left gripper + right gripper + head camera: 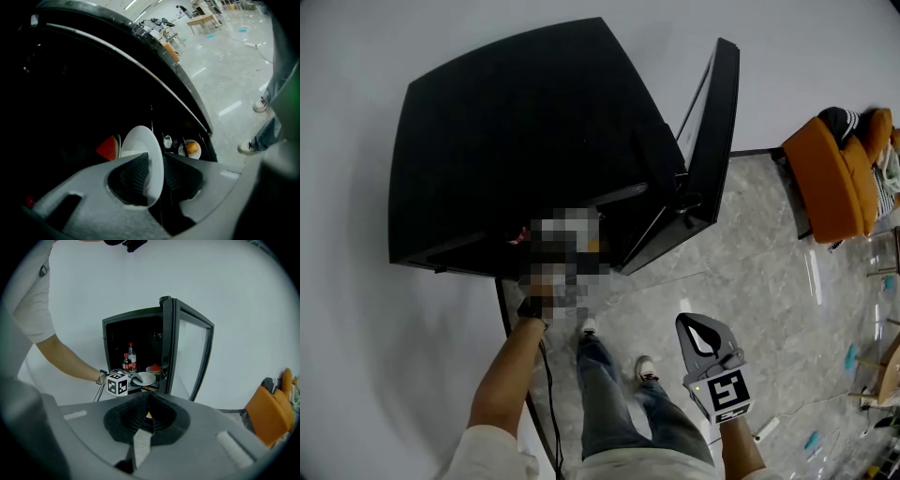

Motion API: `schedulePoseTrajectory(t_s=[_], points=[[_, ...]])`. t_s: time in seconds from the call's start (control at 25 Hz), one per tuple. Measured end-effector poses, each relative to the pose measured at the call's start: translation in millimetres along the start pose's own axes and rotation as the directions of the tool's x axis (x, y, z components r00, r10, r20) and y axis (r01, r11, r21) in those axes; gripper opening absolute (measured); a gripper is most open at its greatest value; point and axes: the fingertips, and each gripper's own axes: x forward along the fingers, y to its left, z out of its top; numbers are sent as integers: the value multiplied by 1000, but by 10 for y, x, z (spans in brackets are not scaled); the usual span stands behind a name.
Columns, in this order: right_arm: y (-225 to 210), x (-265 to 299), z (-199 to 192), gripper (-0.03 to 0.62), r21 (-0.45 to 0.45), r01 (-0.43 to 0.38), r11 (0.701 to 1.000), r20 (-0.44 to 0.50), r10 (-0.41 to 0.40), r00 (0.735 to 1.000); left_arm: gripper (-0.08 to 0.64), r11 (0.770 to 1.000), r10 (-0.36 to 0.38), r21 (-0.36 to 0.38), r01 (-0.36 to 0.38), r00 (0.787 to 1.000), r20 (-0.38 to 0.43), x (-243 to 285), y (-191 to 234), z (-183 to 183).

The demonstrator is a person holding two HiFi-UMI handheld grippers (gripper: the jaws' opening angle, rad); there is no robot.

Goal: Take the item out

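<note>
White plate (140, 150) is not out yet: it stands inside the open black fridge (516, 141), at lower centre of the left gripper view, its rim pinched by the left claw (152, 161). Pulling it clear remains. The right claw (146, 401) is pressed together and empty. The 2 bottles (127, 359) carry labels too small to read.

plate (137, 140) smooth glossy white, ceramic-looking; cabinet (516, 122) smooth black; door (192, 352) glass-paned; floor (750, 272) polished grey stone, reflective
</note>
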Motion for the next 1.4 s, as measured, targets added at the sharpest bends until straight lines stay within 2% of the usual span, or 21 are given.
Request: schedulePoseTrajectory(t_s=[0.2, 0.32, 0.52, 0.72, 0.92, 1.12, 1.28, 1.4], points=[[14, -30, -30, 6, -3, -5, 1000, 3, 5, 1000, 64, 999, 14, 46, -14, 1000, 3, -103, -86, 5], [16, -61, -34, 6, 7, -5, 1000, -10, 5, 1000, 52, 996, 51, 70, -51, 999, 6, -185, -60, 43], [-8, -94, 5, 6, -13, -6, 1000, 14, 6, 1000, 15, 990, 123, 75, -124, 992, 12, -265, -22, 43], [-3, -133, 12, 6, 22, -3, 1000, 17, 3, 1000, 15, 979, 177, 102, -178, 984, 15, -350, 65, 11], [-15, -152, 51, 6, 18, -4, 1000, 22, 4, 1000, 15, 970, 211, 117, -215, 977, 42, -490, 111, 60], [-43, -218, 133, 6, 8, -3, 1000, 27, 2, 1000, 15, 961, 252, 103, -258, 965, 71, -668, 249, 137], [-90, -282, 176, 6, 3, -3, 1000, 41, 3, 999, 15, 949, 281, 128, -288, 957, 66, -851, 381, 176], [-121, -353, 288, 6, -10, -3, 1000, 64, 4, 998, 15, 951, 280, 120, -285, 958, 57, -1018, 445, 225]])
